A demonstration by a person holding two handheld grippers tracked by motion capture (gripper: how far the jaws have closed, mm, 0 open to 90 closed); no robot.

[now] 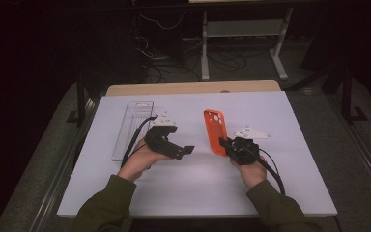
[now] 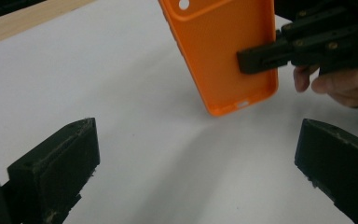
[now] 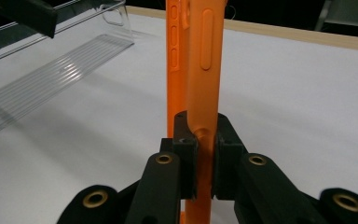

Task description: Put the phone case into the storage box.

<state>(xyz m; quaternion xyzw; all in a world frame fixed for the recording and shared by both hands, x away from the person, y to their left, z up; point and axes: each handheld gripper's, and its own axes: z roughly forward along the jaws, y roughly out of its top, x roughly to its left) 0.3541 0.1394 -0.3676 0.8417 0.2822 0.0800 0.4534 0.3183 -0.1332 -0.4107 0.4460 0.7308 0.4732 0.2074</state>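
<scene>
An orange phone case [image 1: 214,128] is held on edge above the white table [image 1: 280,183], with my right gripper [image 1: 224,144] shut on its lower long side. In the right gripper view the jaws pinch the case's [image 3: 200,56] rim, at my right gripper [image 3: 205,154]. My left gripper [image 1: 186,151] hovers to the left of the case, open and holding nothing. In the left gripper view its wide-apart jaws, my left gripper [image 2: 198,172], frame bare table below the case [image 2: 219,51], whose inside faces this camera. One finger of the right gripper [image 2: 261,58] lies across that case.
A clear plastic package [image 1: 131,128] lies flat at the table's back left, also as the clear package [image 3: 51,79]. A wooden strip [image 1: 193,88] runs along the far edge. Cables and a desk frame [image 1: 241,29] stand on the dark floor behind.
</scene>
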